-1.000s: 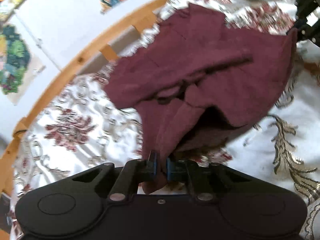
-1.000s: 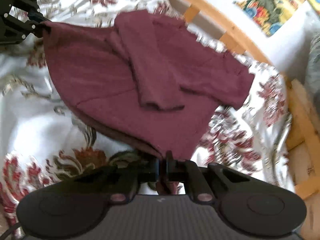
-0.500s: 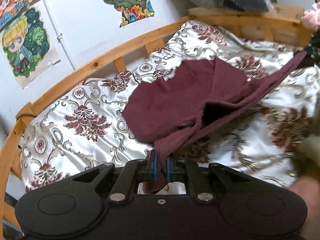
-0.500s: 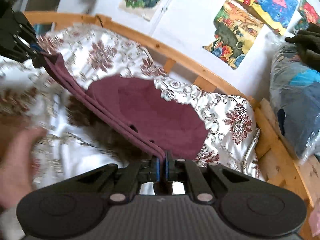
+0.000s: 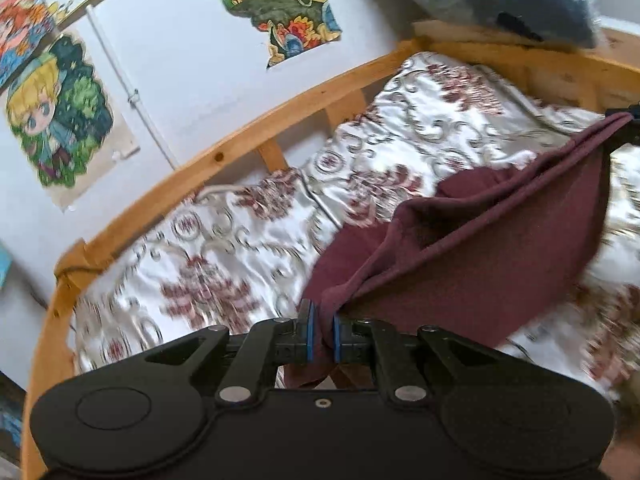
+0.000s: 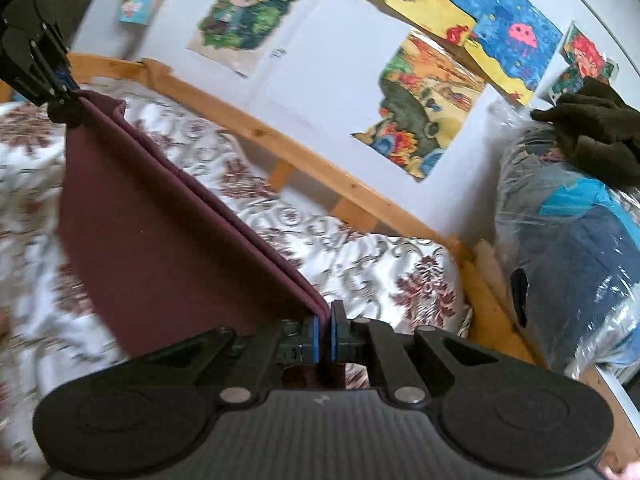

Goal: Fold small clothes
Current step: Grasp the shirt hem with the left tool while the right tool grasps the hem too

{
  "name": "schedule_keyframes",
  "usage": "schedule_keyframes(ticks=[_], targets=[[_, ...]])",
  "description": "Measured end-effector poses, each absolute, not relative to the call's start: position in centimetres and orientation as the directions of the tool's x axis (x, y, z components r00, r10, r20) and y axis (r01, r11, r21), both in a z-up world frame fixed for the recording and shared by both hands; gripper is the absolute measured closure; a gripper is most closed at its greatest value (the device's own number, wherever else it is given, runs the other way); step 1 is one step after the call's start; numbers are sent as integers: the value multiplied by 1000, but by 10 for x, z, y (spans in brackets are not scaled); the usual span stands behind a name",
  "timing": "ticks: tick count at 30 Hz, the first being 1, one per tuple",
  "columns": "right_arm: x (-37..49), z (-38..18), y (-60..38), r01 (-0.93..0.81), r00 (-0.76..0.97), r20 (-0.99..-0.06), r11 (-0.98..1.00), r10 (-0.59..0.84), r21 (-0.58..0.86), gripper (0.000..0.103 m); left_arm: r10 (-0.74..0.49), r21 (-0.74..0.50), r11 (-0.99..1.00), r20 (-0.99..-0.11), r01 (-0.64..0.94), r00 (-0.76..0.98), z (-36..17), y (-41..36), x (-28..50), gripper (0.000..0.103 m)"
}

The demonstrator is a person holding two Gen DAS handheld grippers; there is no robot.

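Garment: you hold a maroon garment (image 5: 500, 264) stretched between both tools, lifted above the bed; its top edge runs taut from one tool to the other and the body hangs below that edge.
Garment layers: in the right wrist view the maroon garment (image 6: 160, 248) shows doubled layers along the taut edge.
Garment contact: in the left wrist view a lower part of the cloth reaches the bedspread; whether it rests there you cannot tell because of blur.
Left gripper (image 5: 321, 334): your jaws are clenched on one end of the cloth, with a tail of fabric hanging out below the blue pads.
Right gripper (image 6: 324, 338): your jaws are clenched on the other end, with the fabric edge entering between the blue pads.
Cross-check: the left gripper (image 6: 60, 88) appears at the upper left of the right wrist view, with the cloth corner running into its tip; the right gripper (image 5: 624, 128) shows only at the frame edge of the left wrist view.
Bed: floral bedspread (image 5: 224, 248) inside a wooden bed frame (image 5: 248, 140).
Wall: colourful drawings (image 6: 420, 120) hang behind the bed.
Right of bed: plastic-wrapped bundle (image 6: 568, 248) with a dark item (image 6: 592, 128) on top.
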State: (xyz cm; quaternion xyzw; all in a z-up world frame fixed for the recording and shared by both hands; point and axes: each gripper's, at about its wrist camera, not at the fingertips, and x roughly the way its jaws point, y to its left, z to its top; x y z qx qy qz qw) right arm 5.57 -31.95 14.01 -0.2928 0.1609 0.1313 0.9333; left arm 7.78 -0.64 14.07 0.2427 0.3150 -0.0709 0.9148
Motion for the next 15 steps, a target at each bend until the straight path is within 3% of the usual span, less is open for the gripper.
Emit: schedule_keyframes(ticks=[7, 15], targets=[[155, 98, -311, -269, 933, -346, 834, 102, -481, 96, 97, 417, 875, -650, 247, 754, 108, -6, 193, 93], [236, 33, -291, -263, 911, -408, 857, 68, -444, 96, 147, 372, 905, -727, 205, 671, 35, 0, 272, 93]])
